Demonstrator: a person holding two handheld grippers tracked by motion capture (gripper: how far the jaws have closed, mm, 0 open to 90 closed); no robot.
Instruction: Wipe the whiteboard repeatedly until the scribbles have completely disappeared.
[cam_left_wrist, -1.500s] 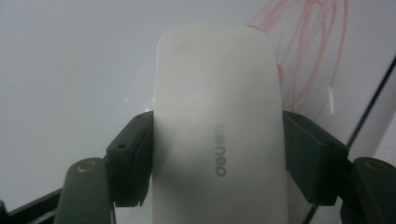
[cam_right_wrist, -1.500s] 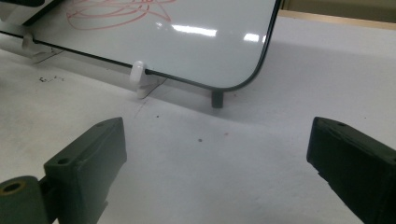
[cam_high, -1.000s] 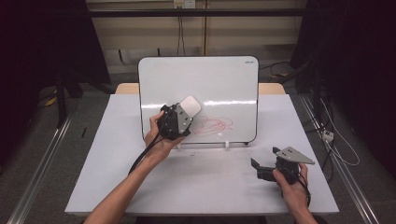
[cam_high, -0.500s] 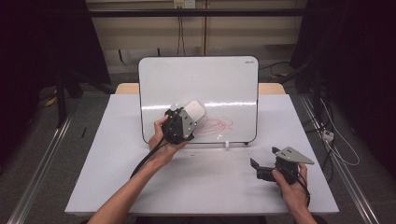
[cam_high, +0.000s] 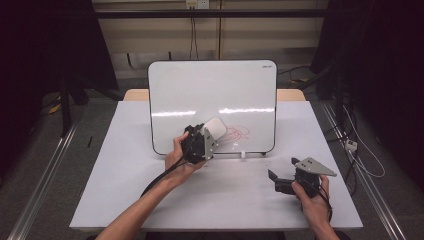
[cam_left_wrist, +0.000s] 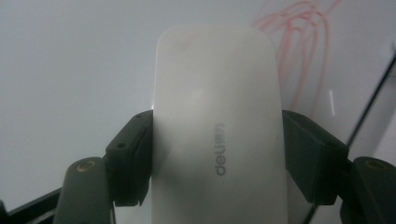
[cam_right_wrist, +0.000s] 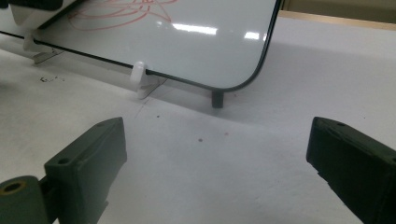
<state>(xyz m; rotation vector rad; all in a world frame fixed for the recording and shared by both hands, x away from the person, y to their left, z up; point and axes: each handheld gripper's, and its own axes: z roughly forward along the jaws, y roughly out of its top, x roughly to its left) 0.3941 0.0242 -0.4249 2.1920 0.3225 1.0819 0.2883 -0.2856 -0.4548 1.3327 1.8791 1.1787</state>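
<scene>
- In the high view, the left gripper (cam_high: 209, 136) sits just left of the frame's centre, raised against the lower part of the whiteboard (cam_high: 200, 90).
- Its jaws are clenched on a white eraser (cam_high: 216, 127); the left gripper view shows the two black jaws pressing the eraser's (cam_left_wrist: 217, 116) long sides at the middle of the frame, with a grey "deli" mark on its back.
- The eraser points up and to the right in the high view, its far end lying over the board's lower middle, just left of the red scribble (cam_high: 239, 133).
- In the left gripper view the scribble (cam_left_wrist: 303, 42) shows as faint pink loops at the upper right, beside the eraser's top edge; whether the eraser's face touches the board I cannot tell.
- The whiteboard stands tilted back on small feet at the far middle of the white table (cam_high: 125, 200), with a small white clip (cam_high: 243, 155) at its bottom edge.
- The right gripper (cam_high: 279, 181) is at the lower right of the high view, held low over the table, well apart from the board and the eraser.
- Its jaws are released: in the right gripper view they stand wide at the lower left and lower right, with only bare table between them.
- That view also shows the board's rounded lower corner (cam_right_wrist: 252, 74), the white clip (cam_right_wrist: 138, 74) and a dark foot (cam_right_wrist: 217, 99) in the upper half of the frame.
</scene>
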